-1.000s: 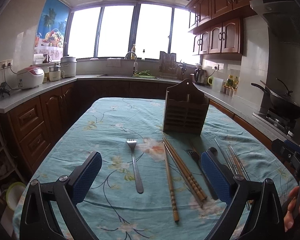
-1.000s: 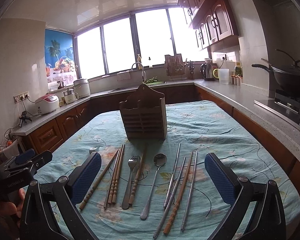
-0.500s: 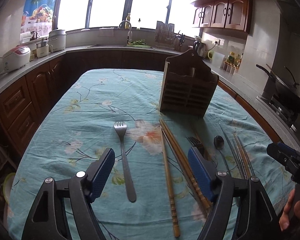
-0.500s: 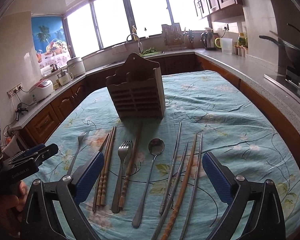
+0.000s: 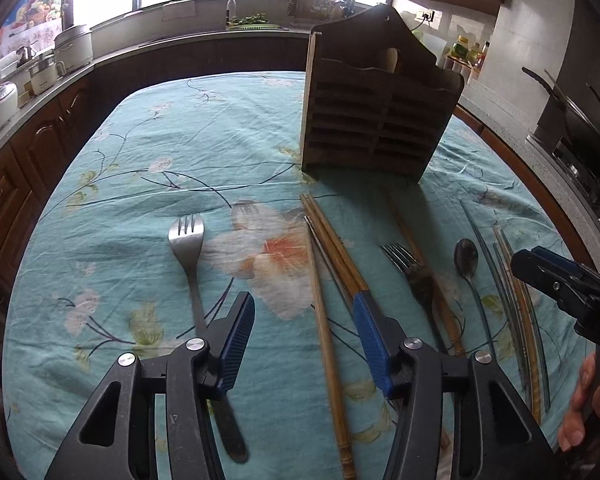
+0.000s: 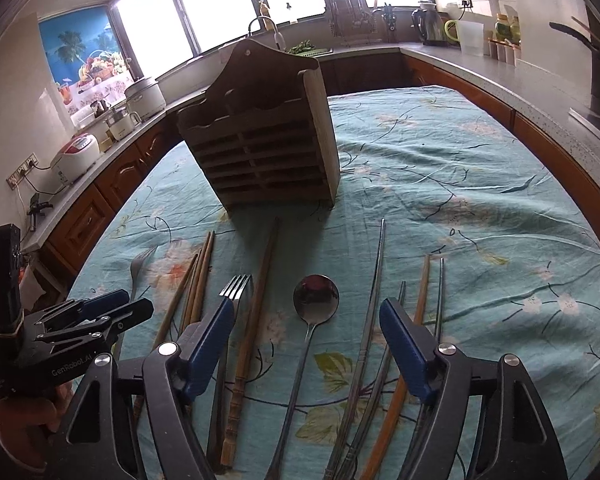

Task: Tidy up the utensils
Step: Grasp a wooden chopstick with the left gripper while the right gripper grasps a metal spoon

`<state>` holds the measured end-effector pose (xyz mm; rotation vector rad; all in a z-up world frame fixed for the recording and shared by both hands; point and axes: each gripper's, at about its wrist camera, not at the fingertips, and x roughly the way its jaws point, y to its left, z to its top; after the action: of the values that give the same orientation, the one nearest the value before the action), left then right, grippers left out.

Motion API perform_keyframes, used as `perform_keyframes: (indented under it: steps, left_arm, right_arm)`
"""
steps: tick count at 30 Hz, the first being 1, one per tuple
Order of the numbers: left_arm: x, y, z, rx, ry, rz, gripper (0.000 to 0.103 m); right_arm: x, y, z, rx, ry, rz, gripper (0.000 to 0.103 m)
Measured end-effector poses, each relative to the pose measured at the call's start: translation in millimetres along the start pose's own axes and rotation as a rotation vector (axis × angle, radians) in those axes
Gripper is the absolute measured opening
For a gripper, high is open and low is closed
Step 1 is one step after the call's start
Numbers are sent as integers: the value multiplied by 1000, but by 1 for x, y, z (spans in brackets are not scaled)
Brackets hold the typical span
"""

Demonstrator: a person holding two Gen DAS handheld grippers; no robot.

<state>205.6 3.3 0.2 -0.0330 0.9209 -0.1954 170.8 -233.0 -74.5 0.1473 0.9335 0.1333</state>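
floral tablecloth (image 5: 148,152), rice cooker (image 6: 75,157), kettle (image 6: 431,28)

Glossy metal spoon (image 6: 315,295), matt wooden rack (image 6: 266,152), wrinkled floral cloth (image 6: 460,168).

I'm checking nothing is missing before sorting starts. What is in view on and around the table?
holder: one, brown wood, upright mid-table
forks: two, steel; the other beside the spoon
spoon: one, steel, centre
wooden chopsticks: several, brown, on the cloth
metal chopsticks: several, silver, right of the spoon
tablecloth: one, teal floral
wok: one, black, on the stove
left gripper: jaws closing over a chopstick
right gripper: jaws closing over the spoon handle
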Motion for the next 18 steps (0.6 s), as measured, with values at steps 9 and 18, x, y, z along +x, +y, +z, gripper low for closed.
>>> perform_keyframes:
  steps: [9,18]
  left_arm:
    - [46,-7,16,40,81,20,34]
    - [64,-18,26,129,81,24,8]
  right_arm:
    - [51,-9,8,-19,133,-22,47]
    - [44,-2,12,-50,110,-16,3]
